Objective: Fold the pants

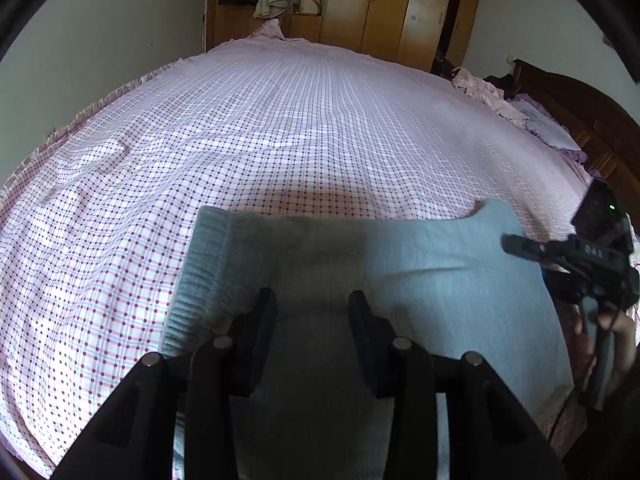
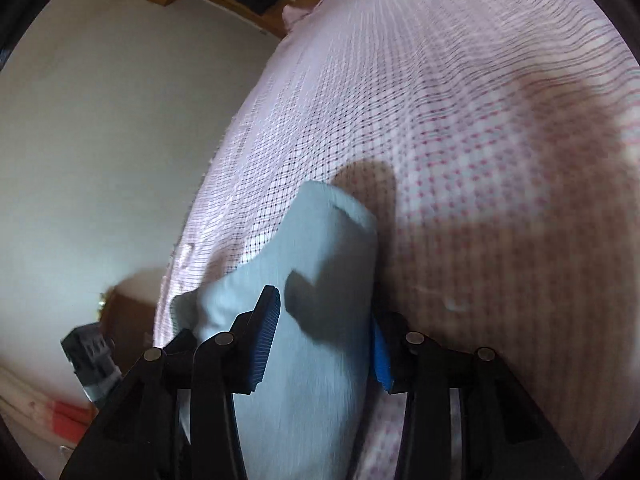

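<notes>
Pants folded, both claws loose over them

Your left gripper and right gripper stand apart, gripping nothing; pants lie lower centre on the bed. Dragging either claw could undo the fold.

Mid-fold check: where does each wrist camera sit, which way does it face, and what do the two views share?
Left wrist: on the left gripper, angled down across the pants toward the wardrobe; right gripper and a hand show.
Right wrist: on the right gripper, rolled sideways, straddling the pants' edge.
Shared: pants, checked bedsheet.
</notes>
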The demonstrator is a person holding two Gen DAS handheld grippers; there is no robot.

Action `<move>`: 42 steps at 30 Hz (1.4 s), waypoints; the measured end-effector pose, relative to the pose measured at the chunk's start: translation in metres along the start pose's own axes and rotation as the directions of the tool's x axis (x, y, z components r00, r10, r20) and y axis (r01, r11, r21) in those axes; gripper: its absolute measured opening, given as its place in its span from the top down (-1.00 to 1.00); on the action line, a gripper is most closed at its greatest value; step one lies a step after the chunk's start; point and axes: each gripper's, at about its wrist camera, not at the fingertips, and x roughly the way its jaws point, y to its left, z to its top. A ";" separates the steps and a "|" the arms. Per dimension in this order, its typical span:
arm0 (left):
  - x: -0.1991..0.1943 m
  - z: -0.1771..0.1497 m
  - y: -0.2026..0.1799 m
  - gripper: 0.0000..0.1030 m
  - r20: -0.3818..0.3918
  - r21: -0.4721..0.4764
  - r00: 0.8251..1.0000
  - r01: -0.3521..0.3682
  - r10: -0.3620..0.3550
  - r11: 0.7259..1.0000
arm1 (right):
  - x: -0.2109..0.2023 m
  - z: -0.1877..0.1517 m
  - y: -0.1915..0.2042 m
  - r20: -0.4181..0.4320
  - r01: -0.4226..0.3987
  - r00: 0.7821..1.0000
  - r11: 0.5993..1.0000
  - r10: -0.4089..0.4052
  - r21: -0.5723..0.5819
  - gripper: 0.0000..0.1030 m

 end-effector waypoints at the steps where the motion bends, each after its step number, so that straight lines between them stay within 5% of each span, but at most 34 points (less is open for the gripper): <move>1: -0.001 0.000 0.000 0.23 0.001 -0.002 1.000 0.002 -0.002 1.000 | 0.001 0.003 -0.002 -0.002 -0.018 1.000 1.000 0.018 0.008 0.43; 2: -0.003 0.001 0.000 0.23 0.003 -0.009 1.000 0.007 -0.007 1.000 | 0.000 0.005 -0.003 -0.007 -0.027 1.000 0.999 0.027 0.017 0.83; 3: -0.006 0.002 0.000 0.23 0.003 -0.021 1.000 0.019 -0.019 1.000 | -0.010 0.004 -0.010 -0.012 -0.037 0.999 0.999 0.038 0.030 0.87; 7: -0.021 0.011 -0.003 0.23 0.029 -0.036 0.998 0.061 -0.060 0.998 | -0.052 0.017 -0.011 0.002 -0.091 0.996 0.996 0.091 0.010 0.93; 11: -0.036 0.026 -0.018 0.17 0.072 0.007 0.995 0.073 -0.073 0.997 | -0.095 0.047 -0.014 0.023 -0.032 0.999 0.998 0.033 -0.048 0.93; 16: -0.033 0.037 -0.040 0.14 0.081 0.047 0.994 0.072 -0.075 0.996 | -0.138 0.082 -0.075 0.037 0.088 0.995 0.996 -0.089 0.024 0.91; 18: -0.027 0.038 -0.049 0.14 0.070 0.050 0.994 0.075 -0.079 0.996 | -0.140 0.085 -0.099 0.021 0.050 0.998 0.995 -0.052 0.087 0.78; 23: -0.016 0.034 -0.077 0.14 0.035 0.075 0.995 0.094 -0.096 0.993 | -0.162 0.048 -0.118 0.070 -0.015 0.998 0.993 0.007 0.119 0.45; 31: -0.018 0.025 -0.136 0.14 0.022 0.137 0.983 0.178 -0.183 0.974 | -0.189 -0.060 -0.105 0.183 -0.116 0.979 0.980 0.087 0.159 0.44; 38: -0.015 0.013 -0.181 0.14 0.004 0.194 0.977 0.207 -0.212 0.959 | -0.183 -0.073 -0.110 0.292 -0.178 0.949 0.963 0.114 0.202 0.44; 42: -0.006 0.005 -0.192 0.21 -0.026 0.209 0.977 0.211 -0.210 0.955 | -0.178 -0.068 -0.105 0.337 -0.147 0.939 0.964 0.066 0.220 0.44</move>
